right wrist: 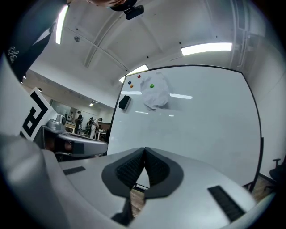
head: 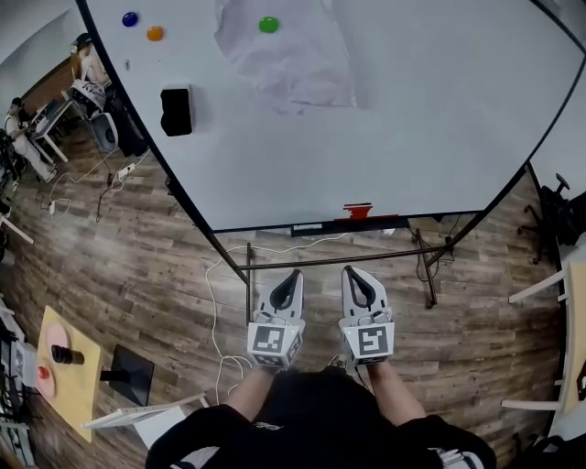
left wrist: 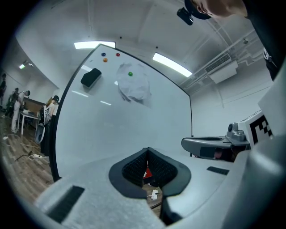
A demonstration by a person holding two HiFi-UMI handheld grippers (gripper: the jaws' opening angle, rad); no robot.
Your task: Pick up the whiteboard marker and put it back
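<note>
As I look down from the head view, the whiteboard (head: 385,137) fills the upper part of the scene, so I place everything against it. The whiteboard marker (head: 357,212), red as far as I can make out, lies flat on the tray (head: 311,227) along the whiteboard's bottom edge, roughly at the middle of that edge. It is too small there for me to tell cap from body. My left gripper (head: 291,278) and right gripper (head: 352,272) hang side by side just below that bottom edge. They are clear of the tray and of each other, and both point toward the whiteboard. In the left gripper view the left gripper (left wrist: 147,151) has its jaws meeting at the tips with nothing between the pads. Through the small gap lower down I catch a scrap of red on the tray beyond, the marker I think. In the right gripper view the right gripper (right wrist: 144,150) likewise has its jaws pressed together and empty, with the whiteboard straight ahead. Near the whiteboard's top left corner sit a blue magnet (head: 130,18) and an orange magnet (head: 155,33), with a black eraser (head: 176,111) stuck just below them. A green magnet (head: 267,25) pins a crumpled white sheet (head: 293,64) near the top middle. Beneath the whiteboard a metal crossbar (head: 348,261) of its stand runs above the wooden floor (head: 137,275), and a white cable (head: 215,302) trails across that floor.
</note>
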